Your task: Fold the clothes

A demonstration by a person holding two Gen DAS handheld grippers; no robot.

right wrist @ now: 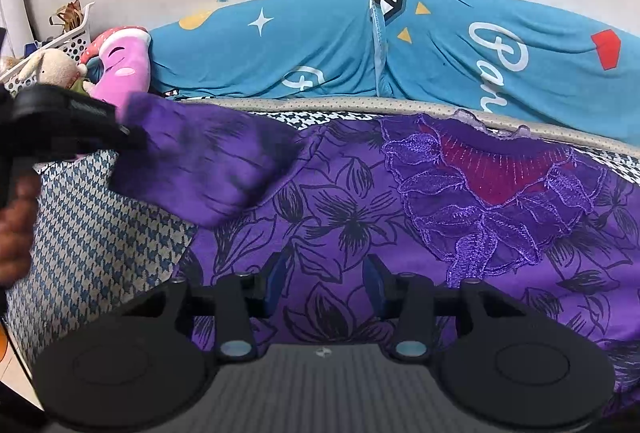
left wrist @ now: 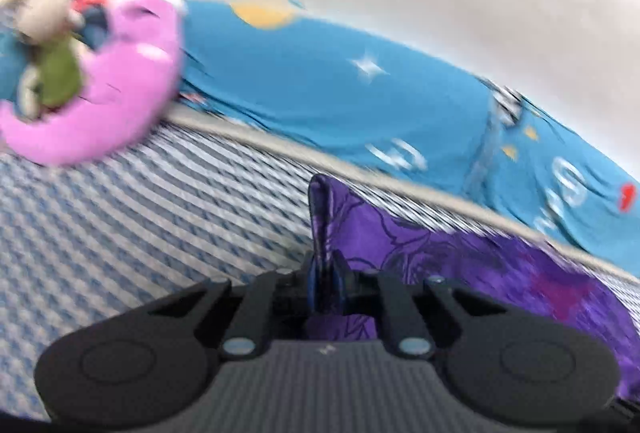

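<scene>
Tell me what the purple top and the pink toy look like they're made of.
Purple top: thin woven fabric, likely cotton or rayon, matte with printed black flowers and lace at the neckline. Pink toy: soft plush, going by its fuzzy, rounded surface.

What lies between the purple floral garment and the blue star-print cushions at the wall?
In the right wrist view, a beige dotted mattress edging and a strip of houndstooth sheet run between the purple floral garment and the blue cushions.

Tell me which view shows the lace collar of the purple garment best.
The right wrist view: the lace collar lies sharp and whole on the purple floral garment. The left wrist view is blurred and shows only a pinched sleeve fold in the left gripper; the collar is not recognisable there.
</scene>
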